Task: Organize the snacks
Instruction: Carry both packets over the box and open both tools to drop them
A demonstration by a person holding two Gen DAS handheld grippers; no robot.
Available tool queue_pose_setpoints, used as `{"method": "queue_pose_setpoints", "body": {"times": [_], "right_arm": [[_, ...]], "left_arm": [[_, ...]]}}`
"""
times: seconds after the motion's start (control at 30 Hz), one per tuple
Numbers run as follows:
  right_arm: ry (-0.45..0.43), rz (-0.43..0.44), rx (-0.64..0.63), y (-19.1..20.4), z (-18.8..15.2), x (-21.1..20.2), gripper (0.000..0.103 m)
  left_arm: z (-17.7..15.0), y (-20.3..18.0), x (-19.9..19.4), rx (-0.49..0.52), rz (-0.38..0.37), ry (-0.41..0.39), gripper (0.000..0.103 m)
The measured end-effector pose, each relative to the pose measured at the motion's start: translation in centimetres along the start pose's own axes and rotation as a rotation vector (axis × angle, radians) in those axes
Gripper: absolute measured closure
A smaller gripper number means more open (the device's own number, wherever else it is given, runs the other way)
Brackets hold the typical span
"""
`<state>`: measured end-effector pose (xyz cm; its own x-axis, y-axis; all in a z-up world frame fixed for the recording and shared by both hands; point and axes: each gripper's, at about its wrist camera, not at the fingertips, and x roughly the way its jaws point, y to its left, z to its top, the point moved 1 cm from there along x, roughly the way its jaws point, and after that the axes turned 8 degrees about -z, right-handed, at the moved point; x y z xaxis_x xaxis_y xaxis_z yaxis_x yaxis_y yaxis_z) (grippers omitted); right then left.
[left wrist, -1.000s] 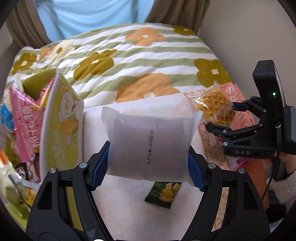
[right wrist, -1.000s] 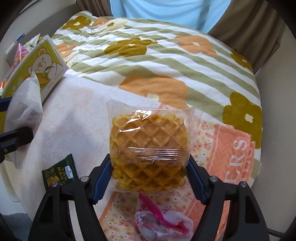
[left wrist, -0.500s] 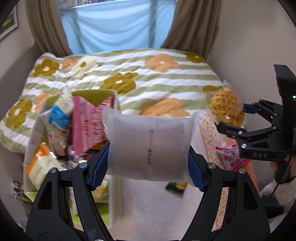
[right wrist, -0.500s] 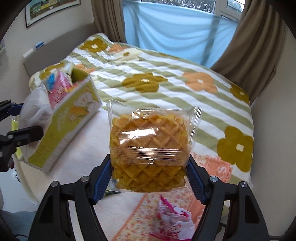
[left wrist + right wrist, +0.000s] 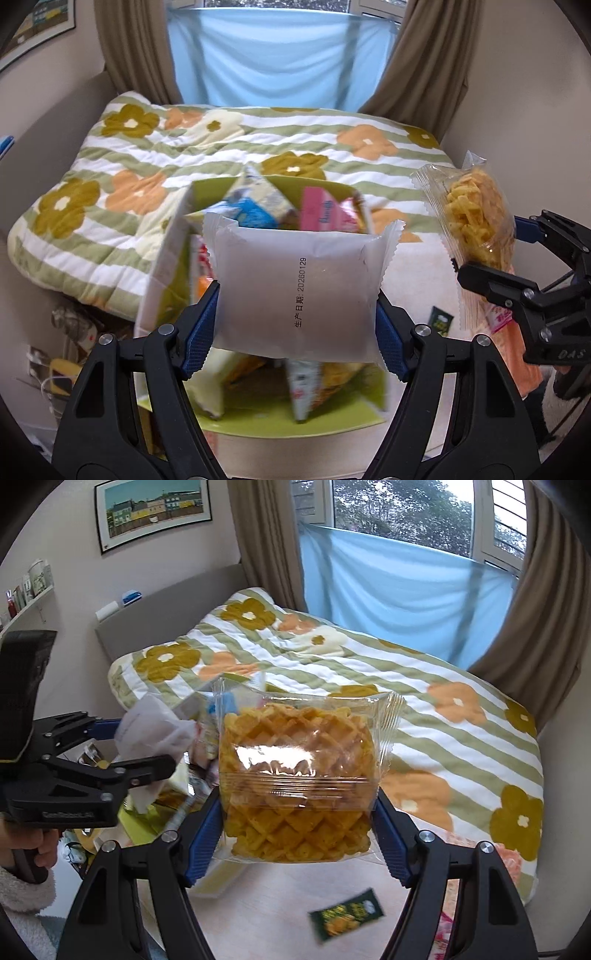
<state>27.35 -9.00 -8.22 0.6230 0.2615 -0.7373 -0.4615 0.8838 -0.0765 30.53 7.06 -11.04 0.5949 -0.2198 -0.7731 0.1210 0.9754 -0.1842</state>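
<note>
Both grippers have risen since a second ago, and the snack box point(image 5: 162, 258), then at the left edge of the left wrist view, now sits directly below the left gripper point(image 5: 295, 317). Left gripper: blue pads clamped on the sides of a frosted white packet point(image 5: 295, 288) with a printed date line, held above the open box. Box contents: several packets standing on end, blue, pink and orange ones visible; view is motion-blurred. Right gripper point(image 5: 297, 812): pads clamped on a clear-wrapped waffle point(image 5: 295, 771), held up in the air to the right of the box, over the pale cloth point(image 5: 266, 915). Small dark green sachet point(image 5: 347, 919) lies flat on that cloth, apart from both grippers. Pink-and-white packet point(image 5: 500, 319) partly hidden behind the right gripper. Person's hand point(image 5: 31, 845) grips the left gripper's handle. Flowered striped quilt point(image 5: 129, 166) covers the bed behind.
</note>
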Motion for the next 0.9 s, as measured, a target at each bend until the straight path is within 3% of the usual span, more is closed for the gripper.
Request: {"method": "queue_pose_setpoints", "body": {"times": [0.23, 0.47, 0.53, 0.63, 0.9], "right_arm": [[0.028, 0.013, 0.016, 5.6, 1.5, 2.7, 0.032], [0.062, -0.037, 0.09, 7.8, 1.7, 4.7, 0.032], [0.072, -0.051, 0.131, 8.0, 1.6, 5.0, 0.032], [0.091, -0.07, 0.177, 8.3, 1.5, 5.5, 0.032], [0.164, -0.073, 0.223, 8.3, 0.9, 7.6, 0.032]], "left_arm": [[0.0, 6.9, 1.9, 0.003, -0.005, 0.063, 0.031], [0.4, 9.6, 4.8, 0.07, -0.053, 0.154, 0.03], [0.1, 9.8, 5.4, 0.085, -0.07, 0.179, 0.024], [-0.6, 9.9, 5.6, 0.112, -0.098, 0.187, 0.0], [-2.5, 11.3, 4.5, 0.083, -0.077, 0.194, 0.0]]}}
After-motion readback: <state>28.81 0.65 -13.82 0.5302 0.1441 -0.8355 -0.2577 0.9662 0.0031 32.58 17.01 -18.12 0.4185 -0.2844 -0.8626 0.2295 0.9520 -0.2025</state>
